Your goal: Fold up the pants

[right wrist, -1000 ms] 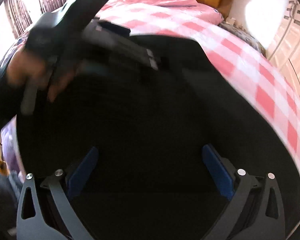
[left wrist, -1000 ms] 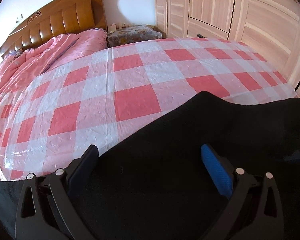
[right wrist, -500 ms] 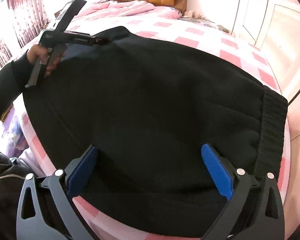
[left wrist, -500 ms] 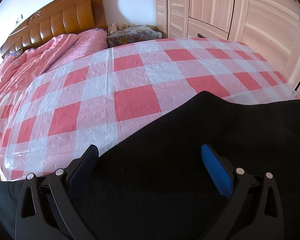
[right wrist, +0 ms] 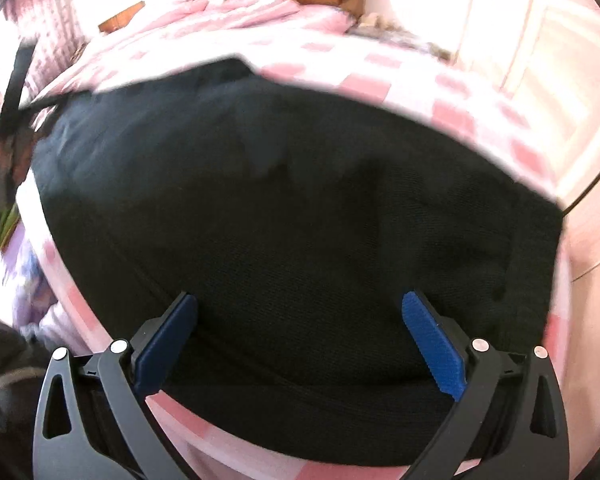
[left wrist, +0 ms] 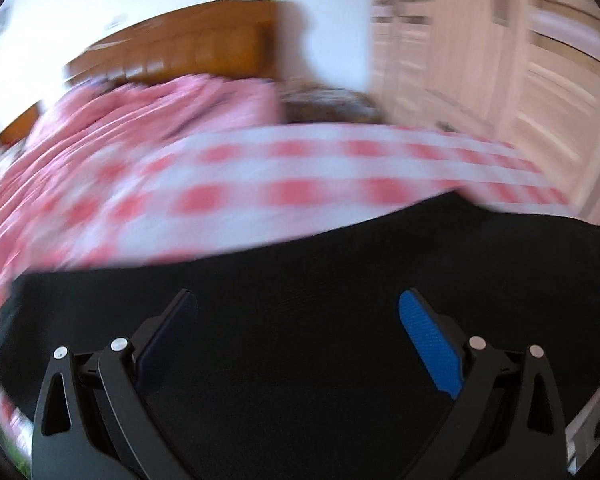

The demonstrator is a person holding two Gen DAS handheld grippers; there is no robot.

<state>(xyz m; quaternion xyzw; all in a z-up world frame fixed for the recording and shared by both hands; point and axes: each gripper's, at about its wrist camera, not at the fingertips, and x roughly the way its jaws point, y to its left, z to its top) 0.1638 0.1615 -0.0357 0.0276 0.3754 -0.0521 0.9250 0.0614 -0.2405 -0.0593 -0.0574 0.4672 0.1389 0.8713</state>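
Black pants [right wrist: 300,208] lie spread flat on the pink-and-white checked bed cover [right wrist: 452,92], their ribbed waistband [right wrist: 532,264] at the right. The right gripper [right wrist: 300,340] hovers open over the near edge of the pants, nothing between its blue pads. In the left wrist view the same pants [left wrist: 340,320] fill the lower half, and the left gripper [left wrist: 300,336] stands open above them, holding nothing. That left gripper [right wrist: 16,92] also shows as a blurred black shape at the far left of the right wrist view, held by a hand.
A brown headboard [left wrist: 188,44] and a rumpled pink quilt [left wrist: 140,120] are at the far end of the bed. A nightstand [left wrist: 332,104] and pale wooden wardrobe doors [left wrist: 500,72] stand to the right. The bed's near edge [right wrist: 204,436] drops off close to the right gripper.
Both views have gone blurred with motion. The left gripper has risen and tilted, so more of the pants shows. The right gripper has drawn slightly closer to the pants' near edge.
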